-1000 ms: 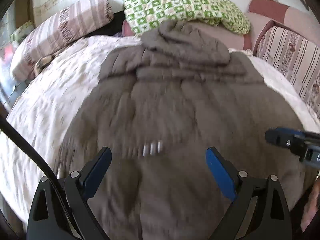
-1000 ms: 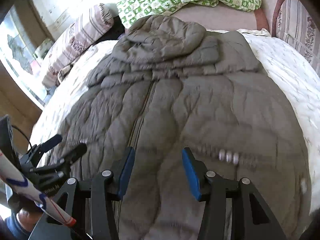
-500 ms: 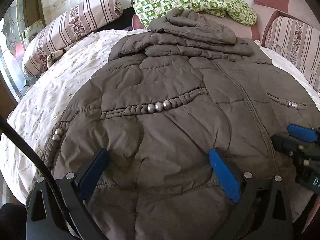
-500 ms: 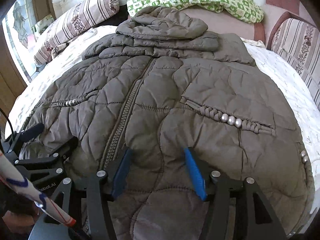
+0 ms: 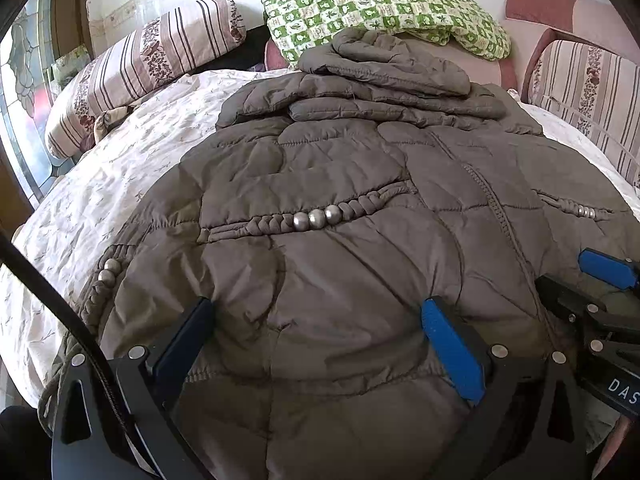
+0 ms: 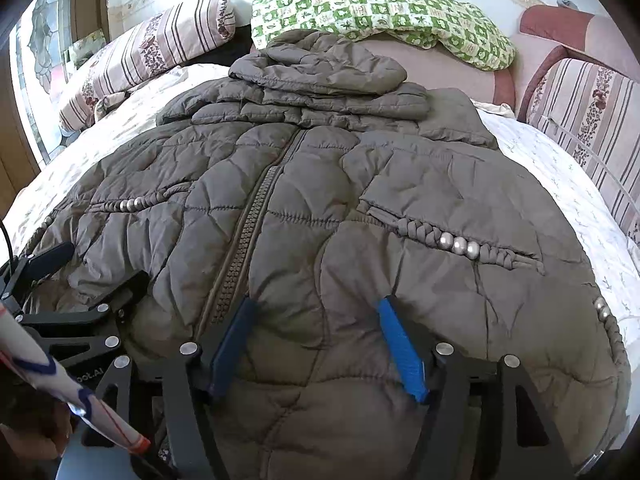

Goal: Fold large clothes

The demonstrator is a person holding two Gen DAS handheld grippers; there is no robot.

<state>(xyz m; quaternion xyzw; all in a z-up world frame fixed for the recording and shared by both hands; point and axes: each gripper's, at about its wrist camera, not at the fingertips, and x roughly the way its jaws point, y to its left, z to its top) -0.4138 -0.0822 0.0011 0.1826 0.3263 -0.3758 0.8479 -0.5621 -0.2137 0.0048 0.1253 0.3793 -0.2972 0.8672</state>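
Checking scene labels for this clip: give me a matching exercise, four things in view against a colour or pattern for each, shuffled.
Things:
1. quilted jacket
2. gripper pads
3. cloth above the hood
4. pillow at far left

Descriptions:
A. pink with dark stripes and flower bands
B. blue
C. green and white checks
D. grey-brown, zipped shut, spread front up

Pairs: 1-D, 2-B, 3-C, 4-A

Both wrist views overlook jacket [image 5: 320,280] closely.
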